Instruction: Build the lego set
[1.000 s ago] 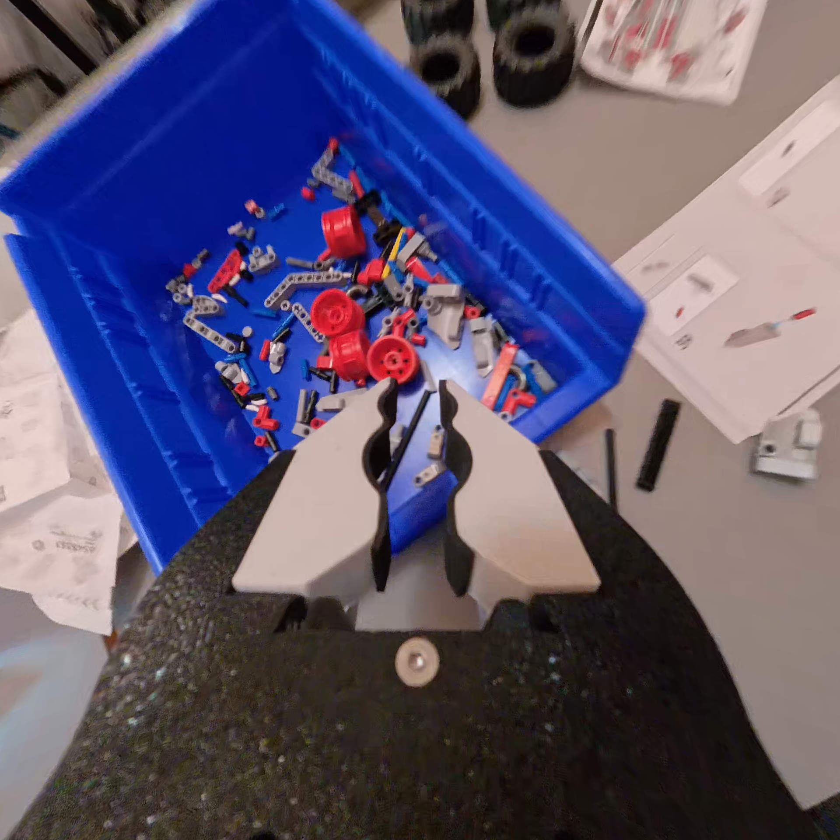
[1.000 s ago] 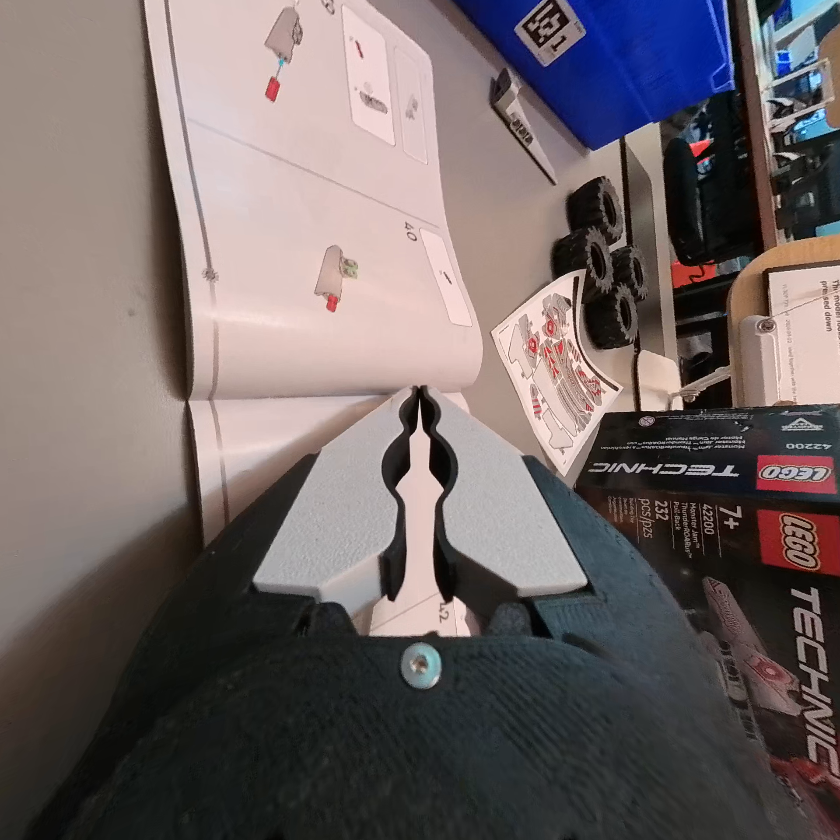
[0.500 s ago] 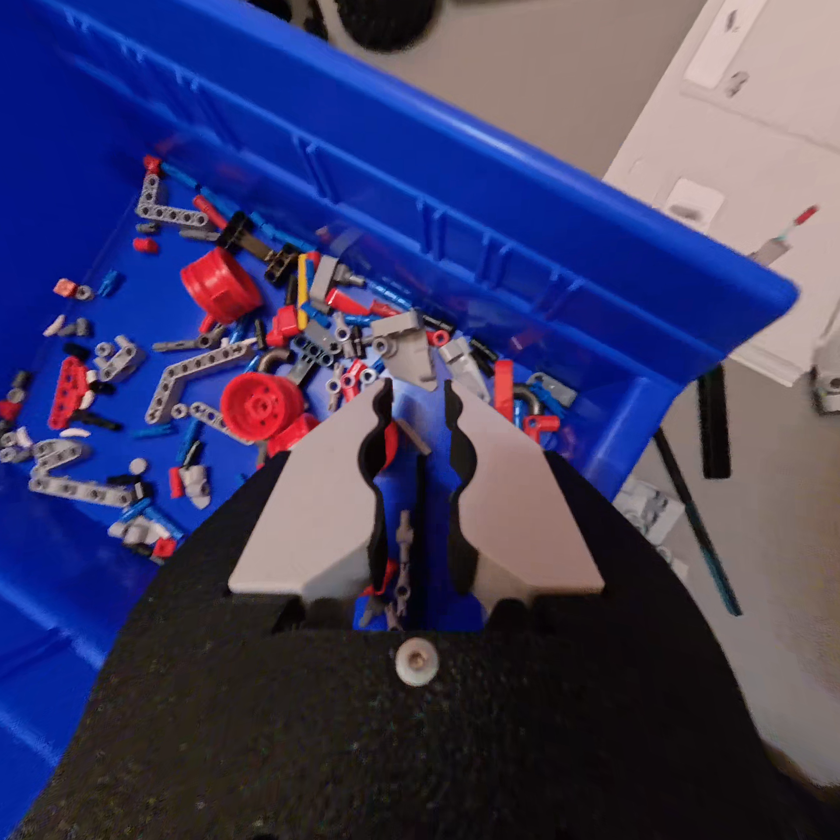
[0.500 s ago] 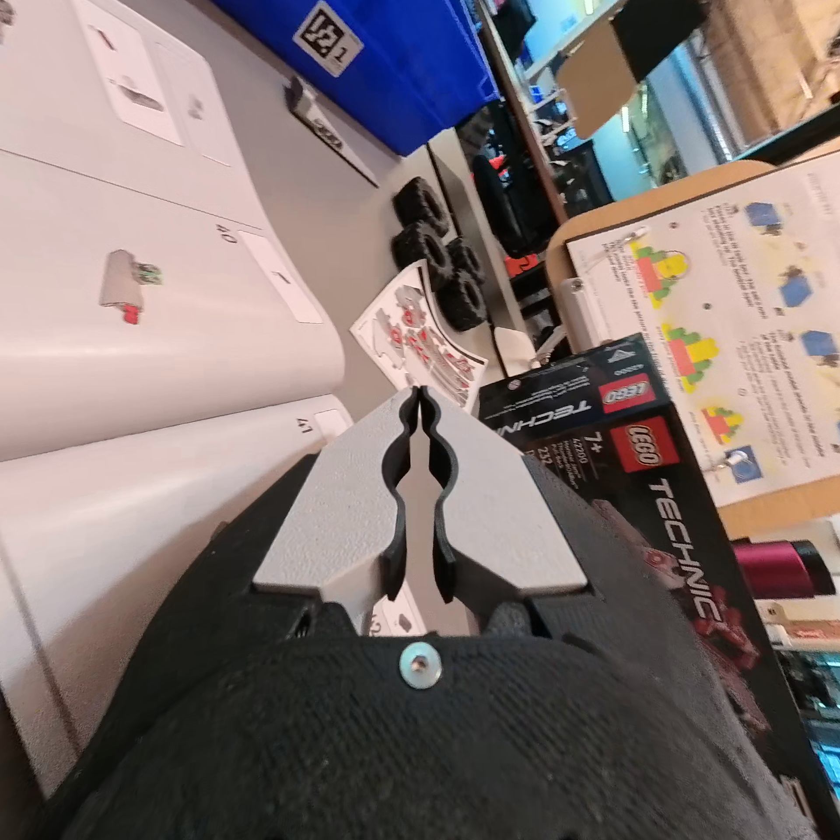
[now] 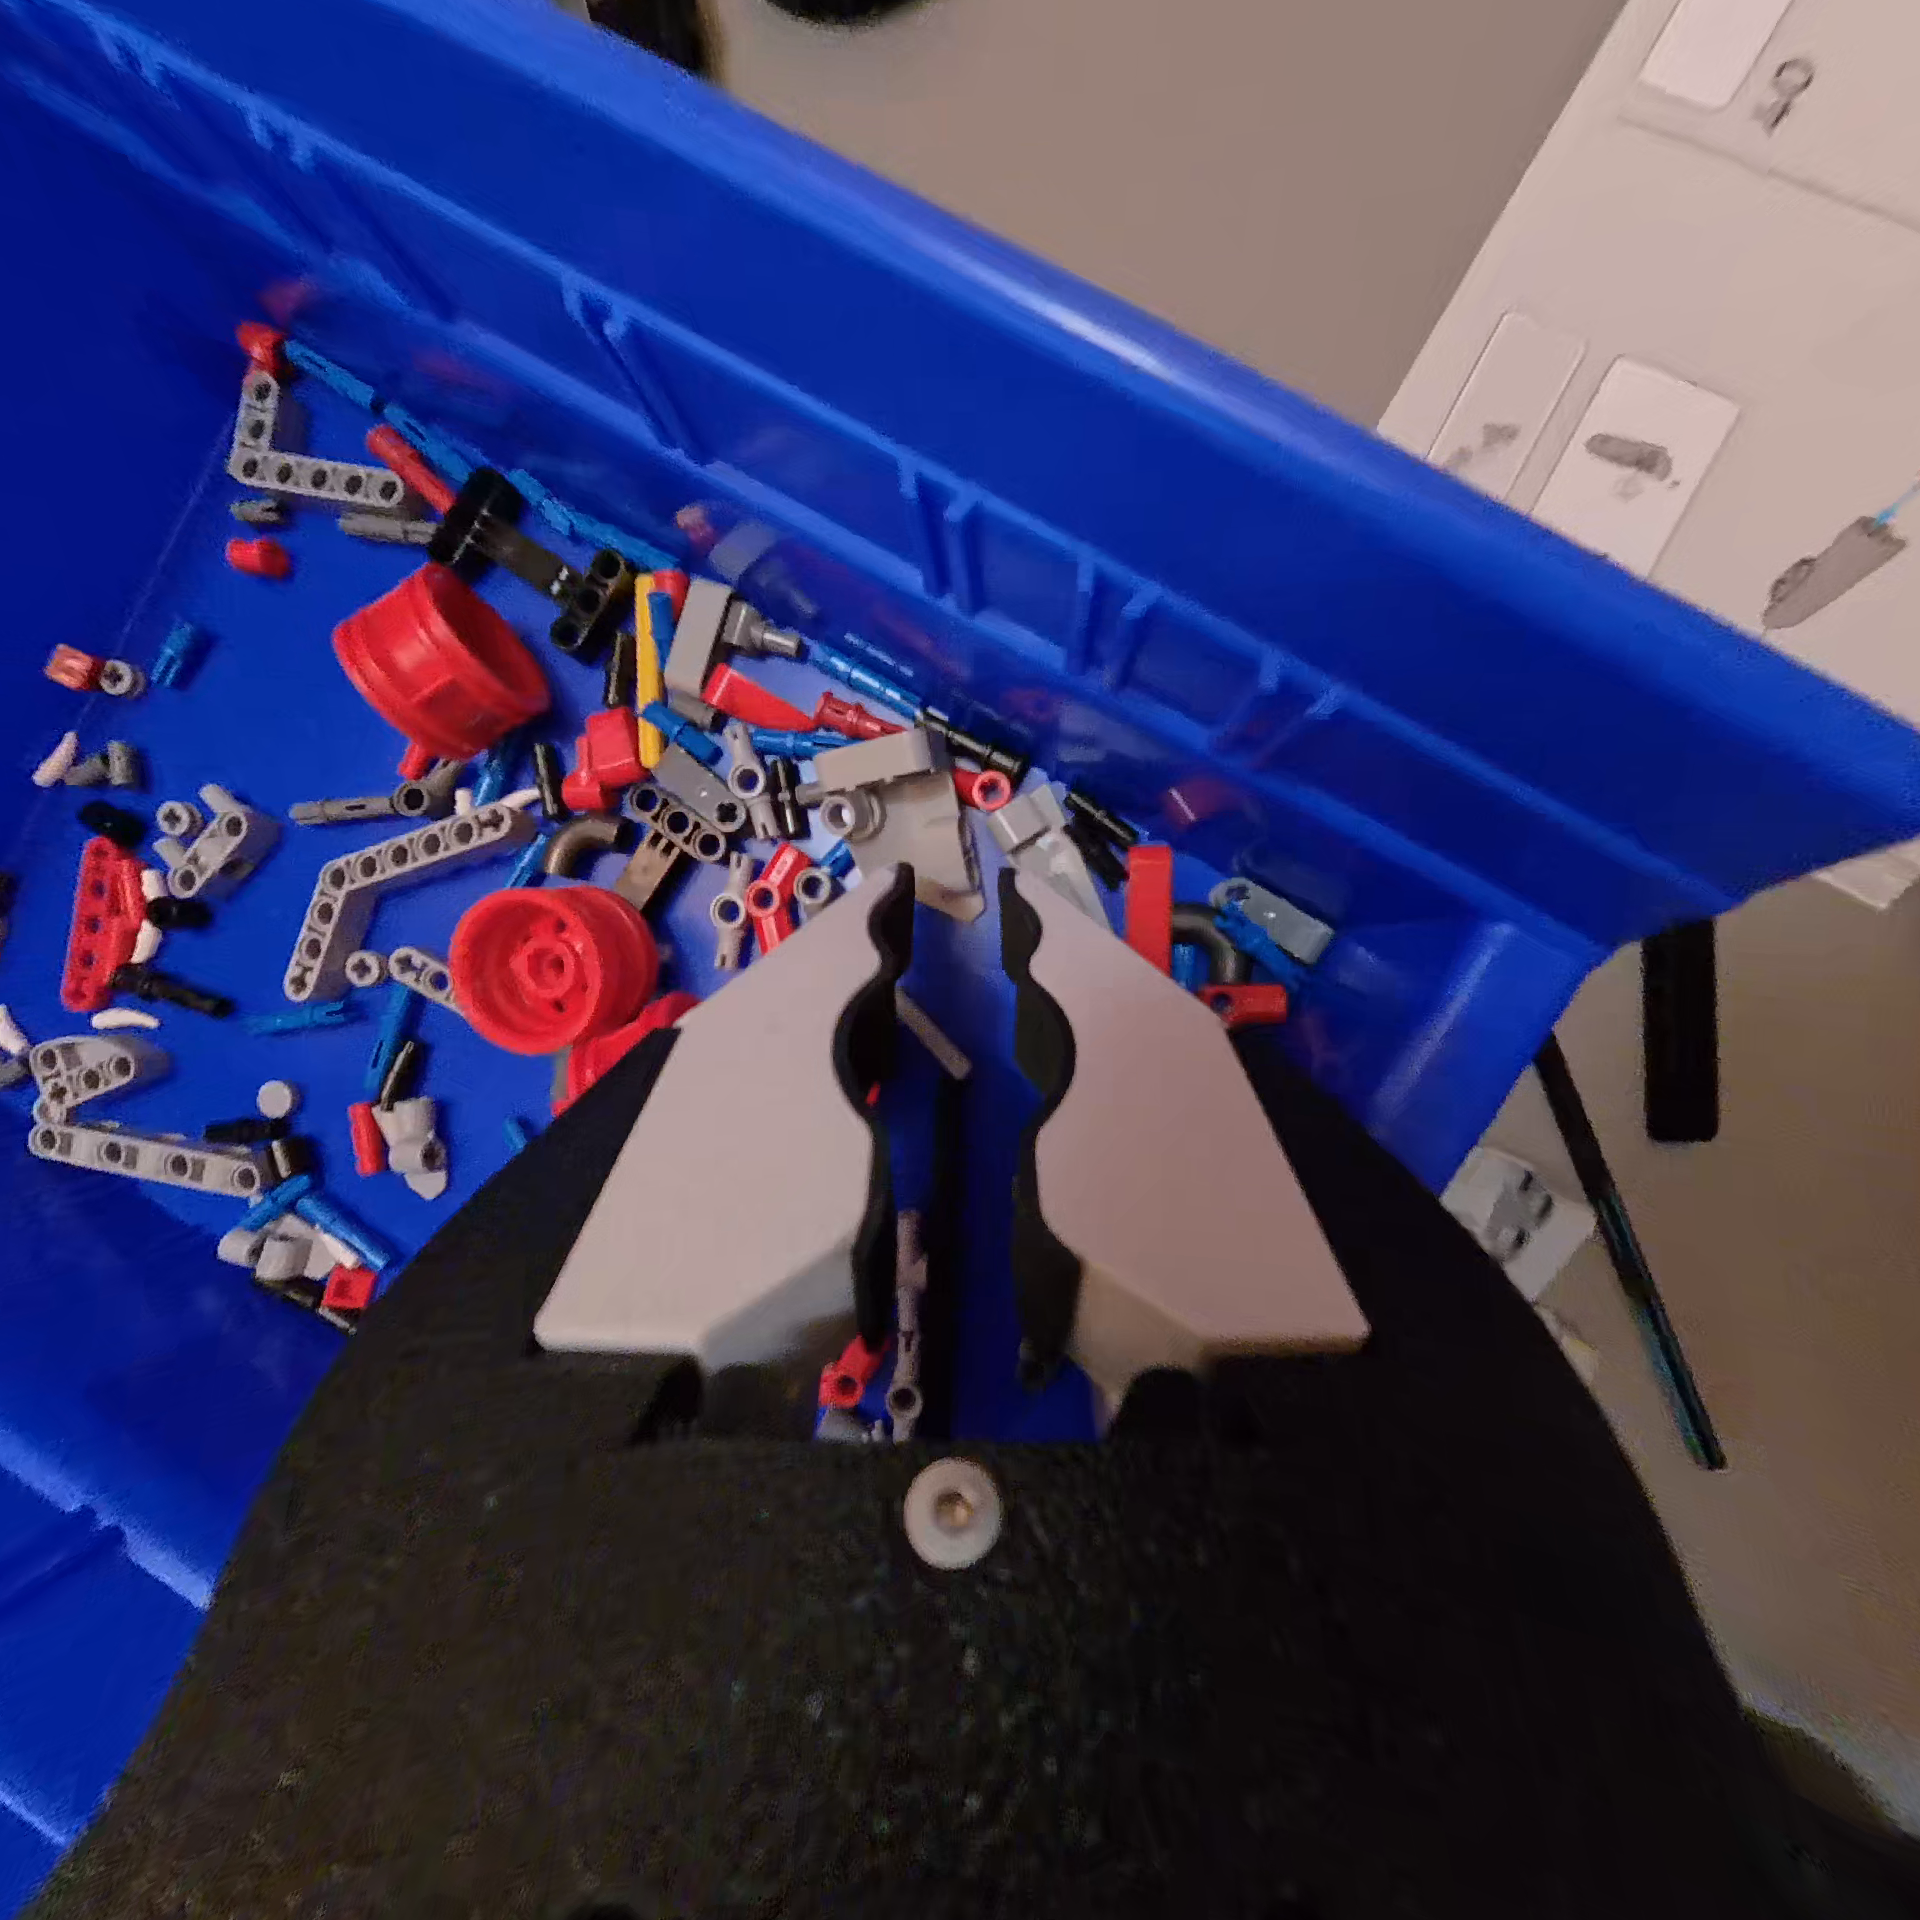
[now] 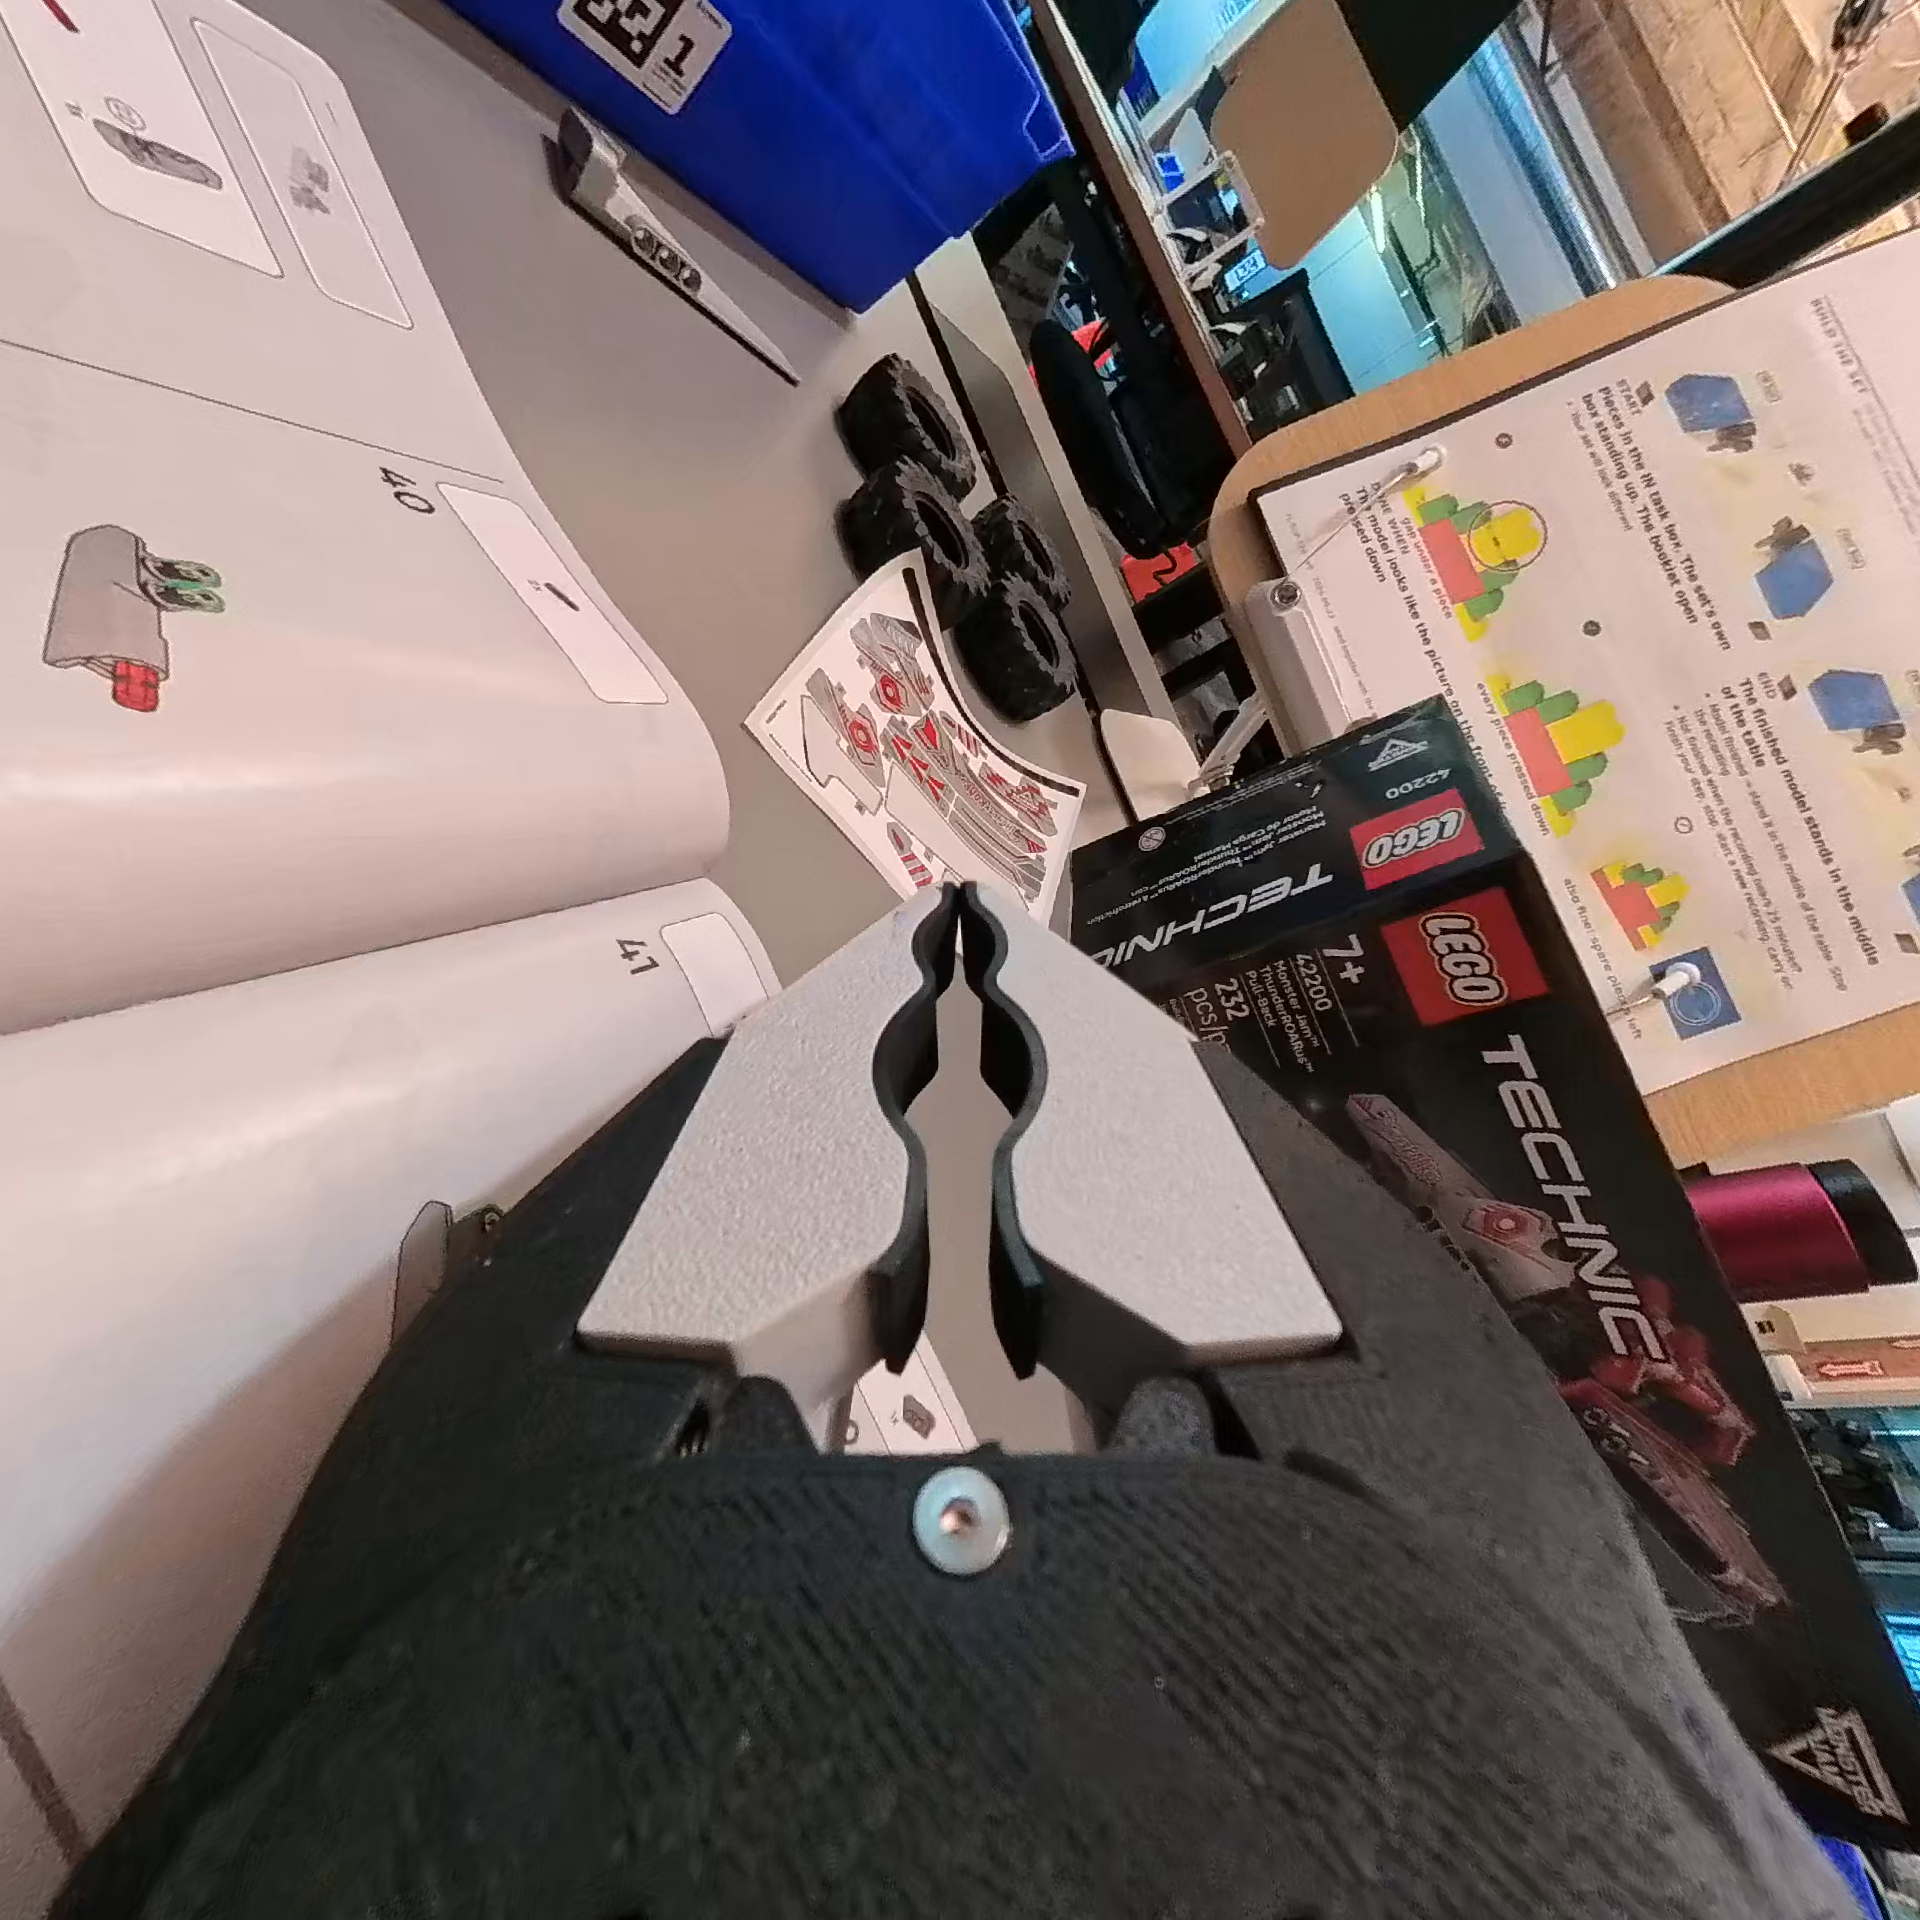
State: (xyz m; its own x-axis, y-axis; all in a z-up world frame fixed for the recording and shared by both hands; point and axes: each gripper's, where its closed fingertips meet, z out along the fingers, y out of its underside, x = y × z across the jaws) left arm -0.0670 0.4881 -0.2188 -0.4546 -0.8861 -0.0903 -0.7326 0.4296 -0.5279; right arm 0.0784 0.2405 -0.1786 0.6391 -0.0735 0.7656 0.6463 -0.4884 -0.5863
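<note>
Parts fill the floor of the blue bin (image 5: 1039,416): loose Lego Technic pieces in red, grey, black and blue, piled mostly along its far wall. Among them lie 2 red wheel hubs, one (image 5: 442,660) nearer the back and another (image 5: 551,966) close to the left gripper (image 5: 951,894). That gripper hangs over the bin with its jaws a narrow way apart and nothing between them; the tips sit just short of a grey angled panel piece (image 5: 904,805), with a grey L-shaped beam (image 5: 390,883) off to their left. Outside the bin on the grey counter (image 5: 1195,177) are a short black axle (image 5: 1678,1044), a long thin black rod (image 5: 1621,1247) and a small grey assembly (image 5: 1512,1216) tucked against the bin's corner.

The right gripper (image 6: 956,899) is off over the open instruction booklet (image 6: 312,727), jaws closed tip to tip and empty. Ahead of it lies the sticker sheet (image 6: 914,769), with 4 black knobby tyres (image 6: 961,551) clustered just beyond. The black Lego set box (image 6: 1403,987) stands to the right of the jaws, and behind it a wooden board with a printed instruction sheet (image 6: 1662,644) pinned on. The bin's outer wall, carrying a square coded tag (image 6: 644,42), shows at the top, with a grey wedge-shaped piece (image 6: 665,249) on the counter just beside it.
</note>
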